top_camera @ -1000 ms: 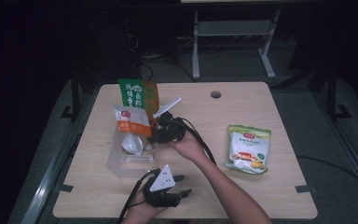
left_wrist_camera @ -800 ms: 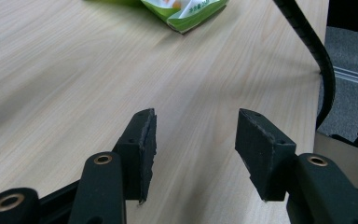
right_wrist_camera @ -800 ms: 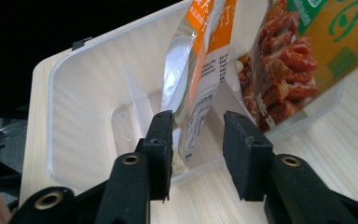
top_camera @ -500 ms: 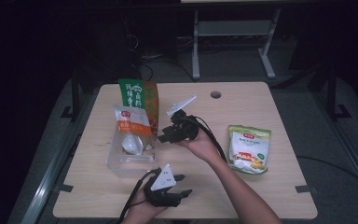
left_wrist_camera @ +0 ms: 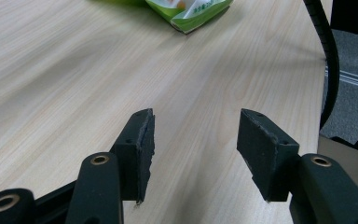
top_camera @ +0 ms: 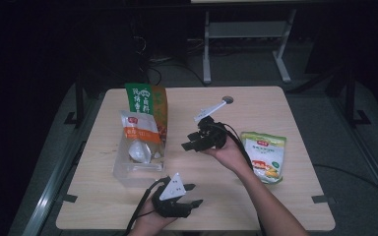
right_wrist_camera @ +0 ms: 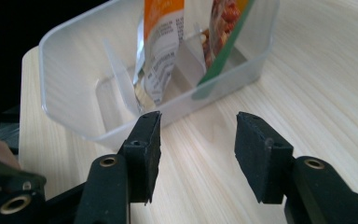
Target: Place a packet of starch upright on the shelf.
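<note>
A clear plastic bin (top_camera: pixel 124 172) stands at the table's left. In it, an orange-and-white pouch (top_camera: pixel 139 132) leans against a taller green-and-orange bag (top_camera: pixel 147 101). My right gripper (top_camera: pixel 189 144) hovers just right of the bin, pointing at it. Its jaws have just been opening and nothing is between them. In the right gripper view the right gripper (right_wrist_camera: pixel 198 123) faces the bin's wall (right_wrist_camera: pixel 70 70), with the pouch (right_wrist_camera: pixel 163 42) inside. My left gripper (top_camera: pixel 195 194) rests near the front edge, open and empty. In its own view the left gripper (left_wrist_camera: pixel 196 121) stands over bare wood.
A green-and-yellow snack bag (top_camera: pixel 264 155) lies flat on the right of the table, its corner (left_wrist_camera: pixel 191 9) in the left gripper view. A round cable hole (top_camera: pixel 227 100) sits at the back. A black cable (left_wrist_camera: pixel 328 56) hangs past the table's edge.
My right gripper has drawn back to the right, away from the bin, and its jaws have spread wider. The left gripper has stayed where it was.
</note>
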Tool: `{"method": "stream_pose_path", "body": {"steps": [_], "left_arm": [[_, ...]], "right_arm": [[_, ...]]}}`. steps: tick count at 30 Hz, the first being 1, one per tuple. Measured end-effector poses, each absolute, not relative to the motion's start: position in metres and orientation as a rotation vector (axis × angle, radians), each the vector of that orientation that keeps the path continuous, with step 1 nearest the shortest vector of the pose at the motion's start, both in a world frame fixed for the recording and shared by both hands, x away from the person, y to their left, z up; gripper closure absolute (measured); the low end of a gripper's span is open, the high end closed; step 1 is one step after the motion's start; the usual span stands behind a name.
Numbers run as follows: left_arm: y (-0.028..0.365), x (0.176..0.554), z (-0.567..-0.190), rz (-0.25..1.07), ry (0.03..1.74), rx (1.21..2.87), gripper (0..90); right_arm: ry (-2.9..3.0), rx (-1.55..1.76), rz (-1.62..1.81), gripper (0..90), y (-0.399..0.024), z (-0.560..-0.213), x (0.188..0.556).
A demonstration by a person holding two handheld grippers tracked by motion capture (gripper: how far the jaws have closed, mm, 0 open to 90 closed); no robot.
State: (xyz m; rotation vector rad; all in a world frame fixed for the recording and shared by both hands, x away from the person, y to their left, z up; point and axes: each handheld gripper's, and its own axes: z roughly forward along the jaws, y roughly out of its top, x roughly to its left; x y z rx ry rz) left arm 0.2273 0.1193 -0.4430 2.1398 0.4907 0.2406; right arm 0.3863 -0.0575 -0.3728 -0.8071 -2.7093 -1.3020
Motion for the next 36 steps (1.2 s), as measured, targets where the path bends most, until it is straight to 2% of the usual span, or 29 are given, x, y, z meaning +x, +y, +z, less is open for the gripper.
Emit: {"method": "stream_pose_path", "body": {"steps": [17, 26, 36], "left_arm": [[0.118, 0.228, -0.444, 0.231, 0.505, 2.129, 46.1], [0.118, 0.228, -0.445, 0.233, 0.504, 2.132, 45.9], [0.118, 0.228, -0.444, 0.243, 0.501, 2.140, 45.2]], "right_arm": [[-2.710, -0.964, -1.275, 46.0, -0.119, -0.377, 0.379], [-2.706, -1.082, -1.260, 40.6, -0.155, -0.378, 0.371], [-2.703, -1.181, -1.251, 40.0, -0.185, -0.381, 0.367]]}}
